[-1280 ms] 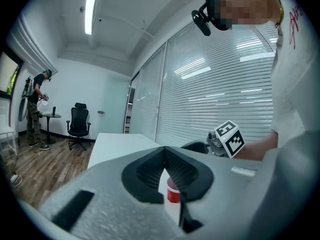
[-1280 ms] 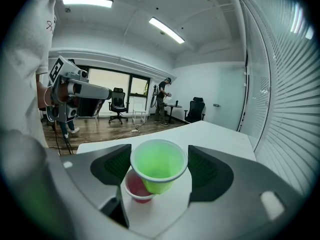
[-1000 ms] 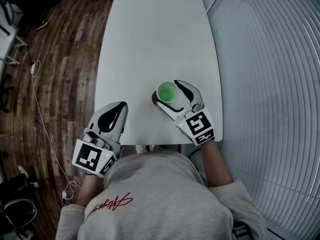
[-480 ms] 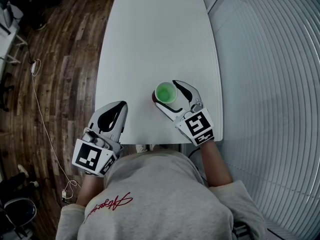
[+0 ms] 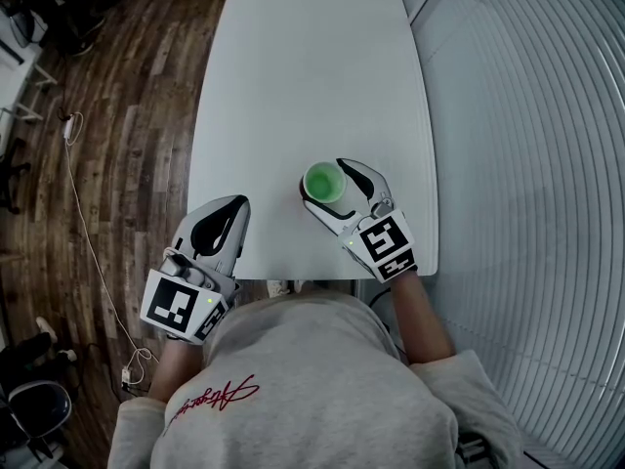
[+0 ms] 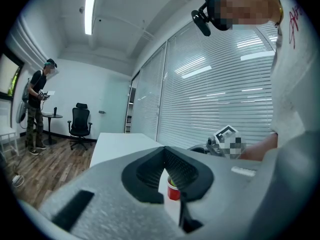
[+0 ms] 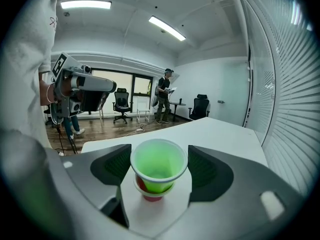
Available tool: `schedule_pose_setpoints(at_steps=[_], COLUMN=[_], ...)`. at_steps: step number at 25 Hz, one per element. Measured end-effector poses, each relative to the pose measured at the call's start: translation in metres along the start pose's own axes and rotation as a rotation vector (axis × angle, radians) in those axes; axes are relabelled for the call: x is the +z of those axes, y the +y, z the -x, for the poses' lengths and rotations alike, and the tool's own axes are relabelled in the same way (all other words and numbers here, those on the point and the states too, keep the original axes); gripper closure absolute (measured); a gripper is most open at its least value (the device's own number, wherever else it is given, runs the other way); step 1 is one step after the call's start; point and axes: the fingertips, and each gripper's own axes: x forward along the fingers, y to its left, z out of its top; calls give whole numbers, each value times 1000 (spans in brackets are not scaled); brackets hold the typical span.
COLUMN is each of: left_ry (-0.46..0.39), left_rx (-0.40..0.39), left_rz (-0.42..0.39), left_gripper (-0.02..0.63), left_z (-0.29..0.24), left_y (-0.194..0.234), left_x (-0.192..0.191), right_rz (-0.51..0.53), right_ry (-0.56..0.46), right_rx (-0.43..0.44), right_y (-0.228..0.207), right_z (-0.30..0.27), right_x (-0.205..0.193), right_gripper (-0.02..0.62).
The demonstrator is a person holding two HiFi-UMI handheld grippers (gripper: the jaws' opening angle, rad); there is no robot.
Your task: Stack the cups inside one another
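A green cup (image 5: 323, 182) stands upright with its base inside a red cup (image 7: 151, 192) on the white table (image 5: 293, 66), near the front right. My right gripper (image 5: 323, 183) is shut on the green cup, one pad on each side of its rim (image 7: 159, 150). From above, only a dark sliver of the red cup (image 5: 303, 192) shows at the green cup's left. My left gripper (image 5: 238, 206) hovers at the table's front left corner, shut and holding nothing. In the left gripper view its tips (image 6: 164, 149) meet, and the red cup (image 6: 173, 190) shows through the gap below them.
The table's front edge (image 5: 293, 279) runs just before the person's chest. A wall of blinds (image 5: 527, 164) lines the right side and wooden floor (image 5: 117, 115) lies to the left. Far back stand a person (image 6: 37, 109) and an office chair (image 6: 80, 121).
My right gripper with the green cup has edged slightly left, and less of the red cup shows beside it from above. The left gripper has stayed still.
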Motion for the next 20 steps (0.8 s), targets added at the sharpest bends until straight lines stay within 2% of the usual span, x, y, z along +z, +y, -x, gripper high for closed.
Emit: schedule_pose_setpoints(at_steps=[20], left_ry=[5], left_rx=[14], left_rz=[-1], left_gripper=[611], left_z=[-14], left_y=[3], left_x=[4], right_rz=[-17], right_ry=[56], right_rx=[31], right_y=[-5], right_z=[-13], right_x=[-24], right_gripper=[239])
